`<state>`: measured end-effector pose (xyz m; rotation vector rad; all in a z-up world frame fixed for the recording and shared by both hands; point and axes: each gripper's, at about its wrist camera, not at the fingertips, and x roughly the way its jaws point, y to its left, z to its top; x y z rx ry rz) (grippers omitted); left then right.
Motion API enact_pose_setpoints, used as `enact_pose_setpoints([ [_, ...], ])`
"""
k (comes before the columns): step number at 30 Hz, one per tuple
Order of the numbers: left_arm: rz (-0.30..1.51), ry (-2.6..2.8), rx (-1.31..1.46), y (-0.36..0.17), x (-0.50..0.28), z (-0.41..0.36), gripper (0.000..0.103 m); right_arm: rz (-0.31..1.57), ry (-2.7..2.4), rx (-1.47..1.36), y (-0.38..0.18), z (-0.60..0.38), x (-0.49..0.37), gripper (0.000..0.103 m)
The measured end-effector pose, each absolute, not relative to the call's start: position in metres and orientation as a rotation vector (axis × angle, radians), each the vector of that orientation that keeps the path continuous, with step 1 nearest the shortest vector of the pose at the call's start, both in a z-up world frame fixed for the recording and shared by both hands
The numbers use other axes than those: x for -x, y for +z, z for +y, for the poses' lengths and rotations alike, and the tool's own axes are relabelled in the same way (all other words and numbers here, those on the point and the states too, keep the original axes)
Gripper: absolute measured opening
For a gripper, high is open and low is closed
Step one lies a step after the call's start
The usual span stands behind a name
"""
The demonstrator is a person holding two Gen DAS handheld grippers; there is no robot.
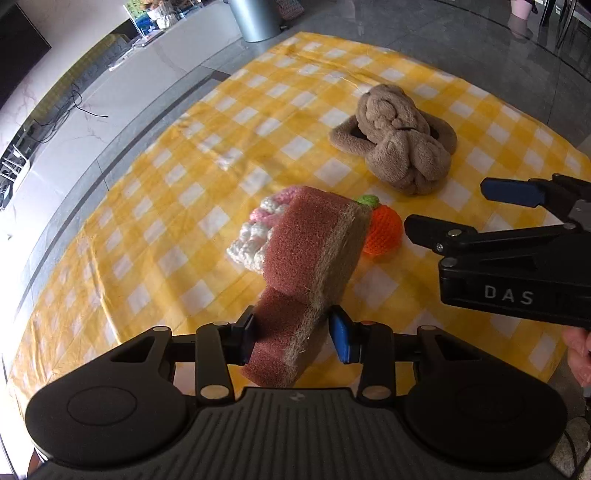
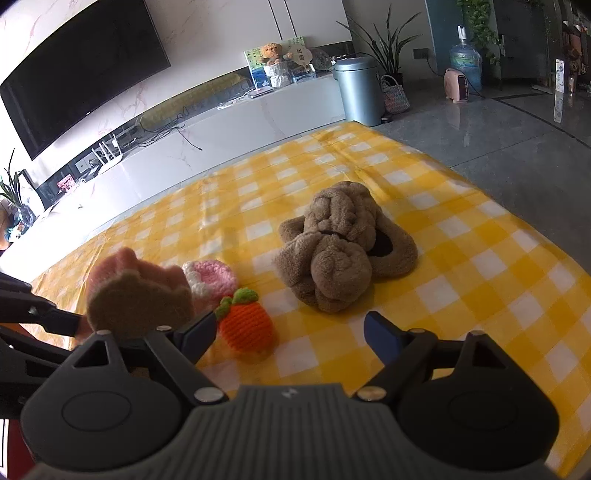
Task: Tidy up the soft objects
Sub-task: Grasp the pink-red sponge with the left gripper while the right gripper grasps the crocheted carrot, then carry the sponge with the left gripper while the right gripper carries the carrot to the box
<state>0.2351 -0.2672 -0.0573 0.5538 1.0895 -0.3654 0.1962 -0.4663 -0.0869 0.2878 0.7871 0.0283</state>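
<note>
My left gripper (image 1: 295, 332) is shut on a reddish-brown sponge (image 1: 310, 251) with a tan scouring side, its pads pinching the sponge's near end while the rest sticks out forward. The right wrist view shows the sponge (image 2: 136, 302) at the left, held over the cloth. Just beyond it lie a pink and white crochet piece (image 1: 258, 229) (image 2: 210, 277) and an orange crochet fruit (image 1: 382, 229) (image 2: 247, 328) with a green top. A brown knotted plush (image 1: 399, 140) (image 2: 340, 247) lies farther back. My right gripper (image 1: 448, 205) (image 2: 290, 325) stands open and empty, right of the orange fruit.
Everything rests on a yellow and white checked cloth (image 1: 177, 173) (image 2: 480, 266) spread on a grey floor. A silver bin (image 1: 255, 18) (image 2: 358, 88) stands past the cloth's far edge, beside a low white TV console (image 2: 221, 129). A person's hand (image 1: 580, 354) shows at the right edge.
</note>
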Motion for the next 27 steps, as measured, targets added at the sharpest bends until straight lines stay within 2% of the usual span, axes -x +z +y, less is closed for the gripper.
enact_pose_setpoints([
  [8,0.981,-0.394,-0.431,-0.008,-0.211,-0.236,0.047,0.800,0.109,-0.145,-0.097,-0.435,-0.207,0.085],
  [11,0.976,-0.417,-0.419,-0.002,-0.204,-0.231,0.047,0.794,0.163,-0.073,-0.101,-0.418,-0.211,0.077],
  [18,0.966,-0.398,-0.422,0.005,-0.199,-0.228,0.043,0.835,0.140,0.056,-0.115,-0.404,-0.225,0.073],
  [22,0.977,-0.398,-0.407,0.003,-0.202,-0.226,0.042,0.852,0.095,0.175,-0.122,-0.398,-0.228,0.062],
  [24,0.974,-0.402,-0.433,0.003,-0.201,-0.229,0.041,0.864,0.123,0.163,-0.122,-0.402,-0.229,0.053],
  [25,0.974,-0.399,-0.438,0.003,-0.199,-0.230,0.041,0.867,0.131,0.150,-0.121,-0.404,-0.228,0.044],
  [26,0.975,-0.397,-0.436,0.004,-0.198,-0.230,0.041,0.870,0.129,0.134,-0.119,-0.406,-0.227,0.039],
  [27,0.978,-0.401,-0.435,0.004,-0.197,-0.231,0.041,0.869,0.116,0.118,-0.118,-0.411,-0.228,0.039],
])
